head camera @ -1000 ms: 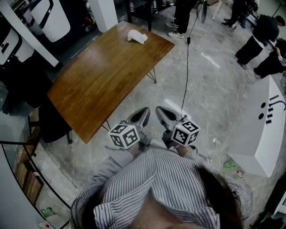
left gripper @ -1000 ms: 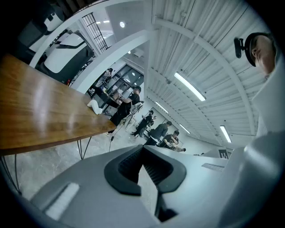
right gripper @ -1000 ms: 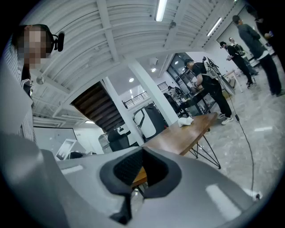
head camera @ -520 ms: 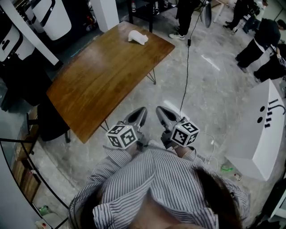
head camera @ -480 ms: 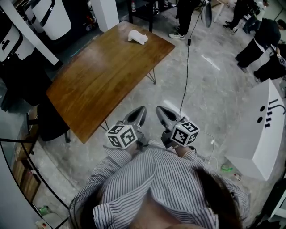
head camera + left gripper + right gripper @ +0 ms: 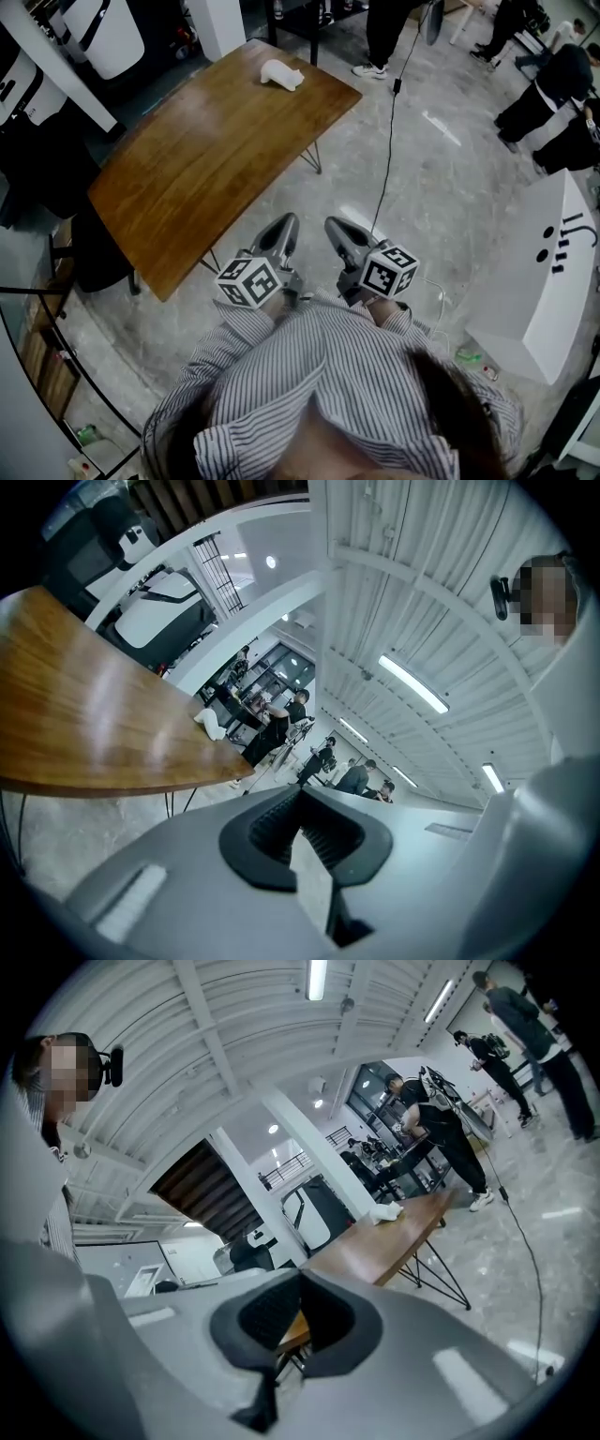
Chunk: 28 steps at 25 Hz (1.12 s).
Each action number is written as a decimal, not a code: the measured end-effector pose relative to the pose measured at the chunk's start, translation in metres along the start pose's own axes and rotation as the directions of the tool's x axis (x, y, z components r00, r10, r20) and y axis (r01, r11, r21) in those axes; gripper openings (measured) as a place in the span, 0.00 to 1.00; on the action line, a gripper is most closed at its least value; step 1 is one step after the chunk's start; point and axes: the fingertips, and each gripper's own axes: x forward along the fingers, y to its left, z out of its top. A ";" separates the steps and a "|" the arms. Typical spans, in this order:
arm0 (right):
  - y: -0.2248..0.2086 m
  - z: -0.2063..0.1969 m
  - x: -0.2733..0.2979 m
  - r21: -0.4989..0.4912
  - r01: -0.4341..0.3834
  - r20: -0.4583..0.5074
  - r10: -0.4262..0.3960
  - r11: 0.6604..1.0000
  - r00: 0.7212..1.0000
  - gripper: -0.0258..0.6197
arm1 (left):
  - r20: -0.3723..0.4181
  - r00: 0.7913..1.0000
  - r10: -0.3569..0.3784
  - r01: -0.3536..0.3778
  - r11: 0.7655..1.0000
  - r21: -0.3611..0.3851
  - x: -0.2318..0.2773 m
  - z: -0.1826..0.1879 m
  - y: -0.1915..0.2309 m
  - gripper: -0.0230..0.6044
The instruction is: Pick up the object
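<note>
A small white object point(image 6: 281, 74) lies on the far end of a brown wooden table point(image 6: 206, 150). It also shows as a small white lump in the left gripper view point(image 6: 211, 724) and in the right gripper view point(image 6: 386, 1211). My left gripper point(image 6: 286, 222) and right gripper point(image 6: 334, 226) are held side by side in front of my striped shirt, over the floor off the table's near corner. Both point level toward the table and are far from the object. Each is shut, with nothing between the jaws point(image 6: 302, 794) point(image 6: 300, 1277).
A black cable point(image 6: 389, 141) runs across the grey floor right of the table. A white counter point(image 6: 553, 272) stands at the right. Several people point(image 6: 562, 56) stand at the back. A dark chair point(image 6: 94, 253) sits at the table's left side, and white machines stand at the top left.
Both grippers have edged forward a little toward the table, along with my body. The jaws stay shut and the white object has not moved.
</note>
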 end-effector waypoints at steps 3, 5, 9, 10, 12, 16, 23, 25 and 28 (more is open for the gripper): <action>-0.016 -0.006 -0.006 0.025 0.008 -0.013 -0.007 1.000 1.000 0.04 | -0.038 0.999 0.007 -0.008 1.000 -0.019 0.011 -0.021 0.000 0.04; -0.027 -0.008 -0.006 0.058 0.012 -0.019 -0.011 0.998 1.000 0.04 | -0.057 0.998 0.012 -0.014 0.999 -0.041 0.020 -0.027 0.004 0.04; -0.047 0.004 0.005 0.070 0.022 -0.004 -0.022 0.997 1.000 0.04 | -0.066 0.998 0.013 -0.017 0.998 -0.054 0.039 -0.024 0.017 0.04; -0.052 0.008 0.011 0.069 0.025 -0.004 -0.024 0.997 1.000 0.04 | -0.067 0.998 0.015 -0.019 0.998 -0.059 0.046 -0.022 0.022 0.04; -0.063 0.015 0.026 0.051 0.023 -0.011 -0.022 0.998 1.000 0.04 | -0.062 0.998 0.015 -0.019 0.998 -0.055 0.063 -0.013 0.033 0.04; -0.094 0.043 0.069 0.006 0.014 -0.028 -0.014 1.000 1.000 0.04 | -0.036 0.999 0.005 -0.006 0.999 -0.039 0.116 0.020 0.062 0.04; -0.141 0.118 0.173 -0.045 -0.004 -0.033 0.002 0.999 0.999 0.04 | 0.006 0.999 0.042 -0.042 0.999 0.018 0.213 0.110 0.126 0.04; -0.151 0.134 0.202 -0.081 -0.019 -0.060 0.015 0.997 0.998 0.05 | 0.005 0.999 0.047 -0.047 0.999 0.016 0.238 0.127 0.142 0.04; -0.164 0.150 0.244 -0.096 -0.041 -0.098 0.031 0.995 0.995 0.06 | -0.001 0.998 0.056 -0.056 0.998 -0.009 0.265 0.147 0.169 0.04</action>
